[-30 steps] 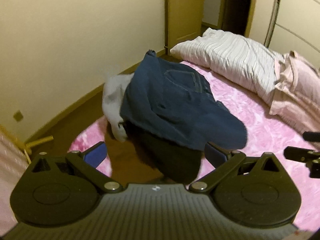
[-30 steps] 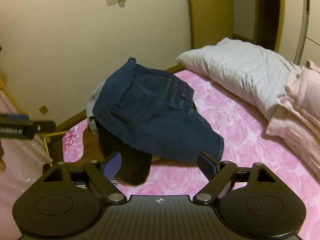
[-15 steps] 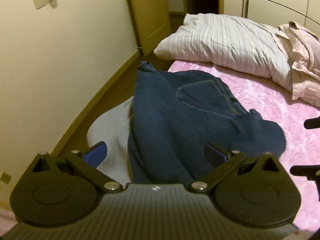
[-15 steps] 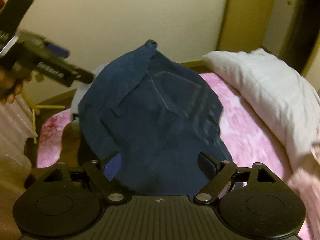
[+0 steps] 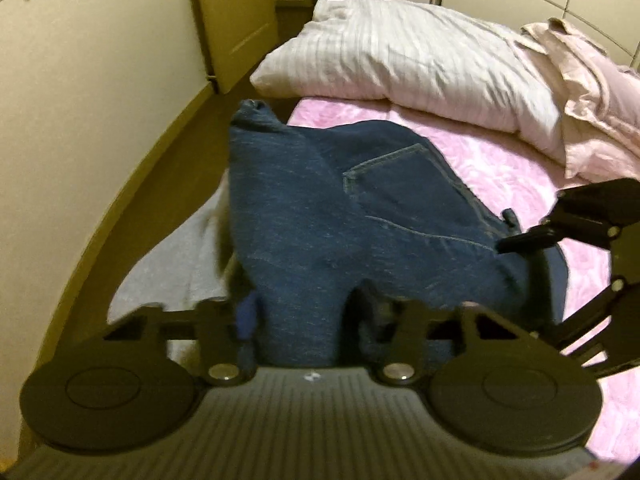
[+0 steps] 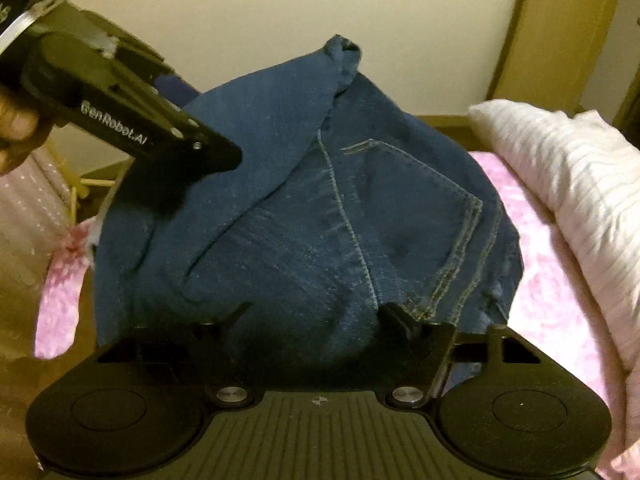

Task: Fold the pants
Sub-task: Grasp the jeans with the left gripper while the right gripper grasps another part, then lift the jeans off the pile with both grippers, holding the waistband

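Dark blue jeans (image 5: 360, 220) lie heaped on the near corner of the pink bed (image 5: 520, 168), back pocket up. My left gripper (image 5: 304, 312) is closing, and a bunched fold of denim stands squeezed between its pads. In the right wrist view the same jeans (image 6: 320, 200) fill the middle. My right gripper (image 6: 316, 316) is also closing; denim lies between its wide-set fingers, which do not clearly press on it. The right gripper (image 5: 560, 232) shows at the jeans' right edge, and the left gripper (image 6: 160, 132), held by a hand (image 6: 16, 128), at their left edge.
A striped white pillow (image 5: 400, 52) and a crumpled pink blanket (image 5: 592, 92) lie at the bed's far end. A grey cloth (image 5: 176, 264) sits under the jeans at the left. The cream wall (image 5: 100, 100) and a door (image 5: 236, 20) run close along the bed's left side.
Both grippers came down and forward onto the jeans, which now fill each view. The left jaws went from wide open to pinching a denim fold; the right jaws narrowed.
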`<state>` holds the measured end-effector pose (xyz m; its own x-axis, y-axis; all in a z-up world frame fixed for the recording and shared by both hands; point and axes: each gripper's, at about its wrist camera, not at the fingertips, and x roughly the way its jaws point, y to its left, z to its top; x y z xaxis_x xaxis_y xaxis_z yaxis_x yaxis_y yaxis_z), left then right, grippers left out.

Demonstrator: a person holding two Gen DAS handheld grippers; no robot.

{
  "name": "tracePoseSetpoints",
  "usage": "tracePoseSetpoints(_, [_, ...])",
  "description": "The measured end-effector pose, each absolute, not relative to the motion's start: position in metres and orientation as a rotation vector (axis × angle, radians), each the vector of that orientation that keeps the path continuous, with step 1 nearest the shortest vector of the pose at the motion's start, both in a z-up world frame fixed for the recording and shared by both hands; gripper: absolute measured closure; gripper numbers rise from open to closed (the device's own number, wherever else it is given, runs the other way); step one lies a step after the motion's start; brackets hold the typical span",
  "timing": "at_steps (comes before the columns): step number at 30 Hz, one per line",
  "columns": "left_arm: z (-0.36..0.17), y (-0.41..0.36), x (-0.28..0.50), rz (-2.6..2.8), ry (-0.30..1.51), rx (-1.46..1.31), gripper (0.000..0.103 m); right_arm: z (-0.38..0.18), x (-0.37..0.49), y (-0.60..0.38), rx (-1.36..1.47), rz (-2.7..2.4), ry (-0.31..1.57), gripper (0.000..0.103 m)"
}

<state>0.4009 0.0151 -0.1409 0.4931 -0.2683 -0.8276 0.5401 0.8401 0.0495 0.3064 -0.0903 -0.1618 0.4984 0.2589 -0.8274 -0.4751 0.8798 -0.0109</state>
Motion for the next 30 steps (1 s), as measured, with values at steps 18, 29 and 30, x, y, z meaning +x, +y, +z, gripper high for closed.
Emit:
tracePoseSetpoints(18, [0.001, -0.123, 0.184, -0.807, 0.613, 0.354, 0.099, -0.044, 0.050, -0.228, -0.043, 0.041, 0.780, 0.103])
tracePoseSetpoints(29, [-0.025, -0.296, -0.135, -1.413, 0.648, 0.469, 0.094, -0.075, -0.296, -0.350, 0.218, -0.517, 0.971, 0.079])
tracePoseSetpoints(30, [-0.036, -0.298, -0.145, -1.416, 0.667, 0.499, 0.094, -0.079, -0.311, -0.355, 0.223, -0.549, 0.982, 0.068])
